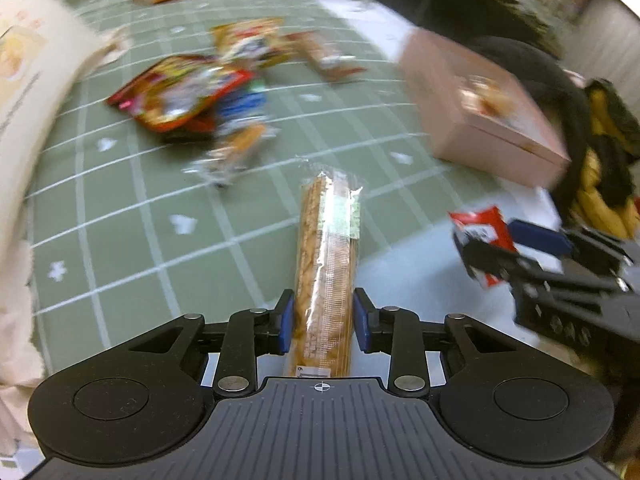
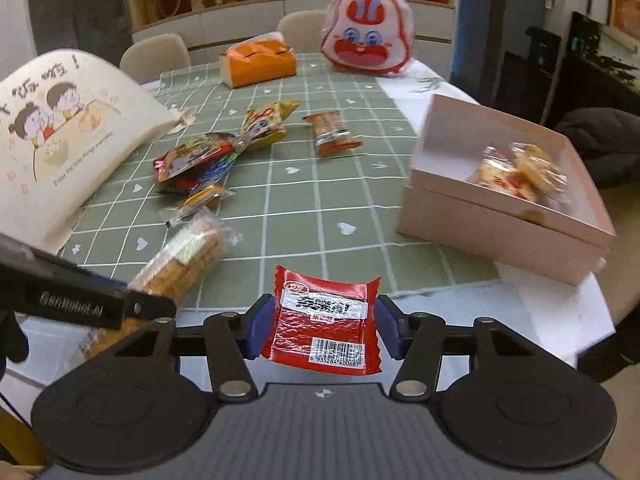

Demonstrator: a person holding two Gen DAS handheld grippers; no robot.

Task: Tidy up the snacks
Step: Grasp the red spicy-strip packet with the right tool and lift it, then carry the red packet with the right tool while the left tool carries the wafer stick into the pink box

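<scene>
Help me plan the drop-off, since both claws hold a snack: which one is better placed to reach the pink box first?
Right, probably. The right claw, shut on the red packet, has the open pink box close on its own side. The left claw, with the long cracker pack, would have to cross it.

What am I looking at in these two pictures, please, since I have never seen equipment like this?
A person holds two hand-held grippers, each with a camera looking along its fingers. The left gripper grips a long cracker pack; the right gripper grips a red sachet. Each view also catches the other gripper at its edge. On the green checked tablecloth lie a pile of loose snacks, an open pink box holding some packets, an orange tissue box, a rabbit-face bag and a cream tote bag.
</scene>
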